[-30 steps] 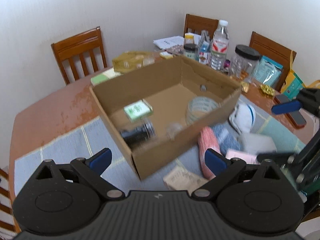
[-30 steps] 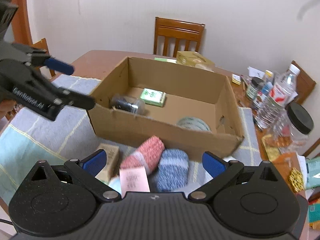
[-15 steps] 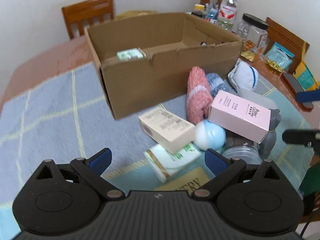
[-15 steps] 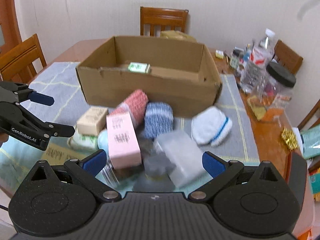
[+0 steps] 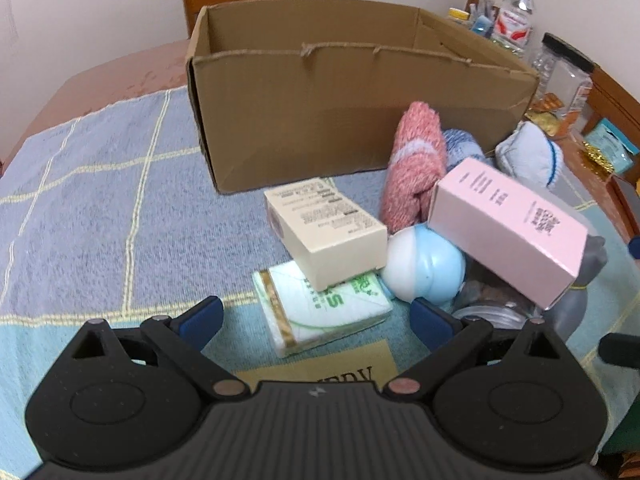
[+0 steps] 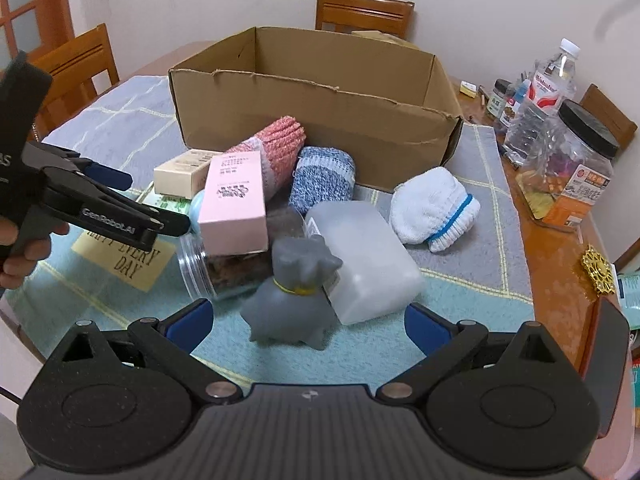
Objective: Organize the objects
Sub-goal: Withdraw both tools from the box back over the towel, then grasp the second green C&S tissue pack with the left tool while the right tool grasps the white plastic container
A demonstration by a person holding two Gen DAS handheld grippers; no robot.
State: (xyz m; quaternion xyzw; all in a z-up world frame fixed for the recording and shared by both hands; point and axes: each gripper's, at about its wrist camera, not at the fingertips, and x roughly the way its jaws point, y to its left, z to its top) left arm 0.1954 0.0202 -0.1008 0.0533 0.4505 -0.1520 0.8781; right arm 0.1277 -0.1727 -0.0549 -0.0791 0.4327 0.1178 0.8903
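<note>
A cardboard box (image 5: 320, 112) (image 6: 320, 112) stands open on the blue mat. In front of it lies a pile: a cream carton (image 5: 324, 232), a green-and-white packet (image 5: 324, 308), a blue-and-white ball (image 5: 424, 266), a pink box (image 5: 508, 228) (image 6: 236, 200), pink (image 6: 280, 148) and blue (image 6: 322, 178) rolled socks, a white sock (image 6: 434, 208), a grey toy (image 6: 298, 292), a frosted container (image 6: 360, 256) and a clear jar (image 6: 224, 268). My left gripper (image 5: 316, 318) is open and empty just before the packet. My right gripper (image 6: 306, 322) is open and empty around the grey toy's near side.
A water bottle (image 6: 536, 112), a black-lidded jar (image 6: 576, 160) and small bottles crowd the table's right side. Wooden chairs (image 6: 364, 12) stand around the table. The table's right edge runs close by the white sock. The left gripper also shows in the right wrist view (image 6: 152, 204).
Both grippers have come down and pulled back from over the box to low in front of the pile. The box's inside has dropped out of sight. Both stay open.
</note>
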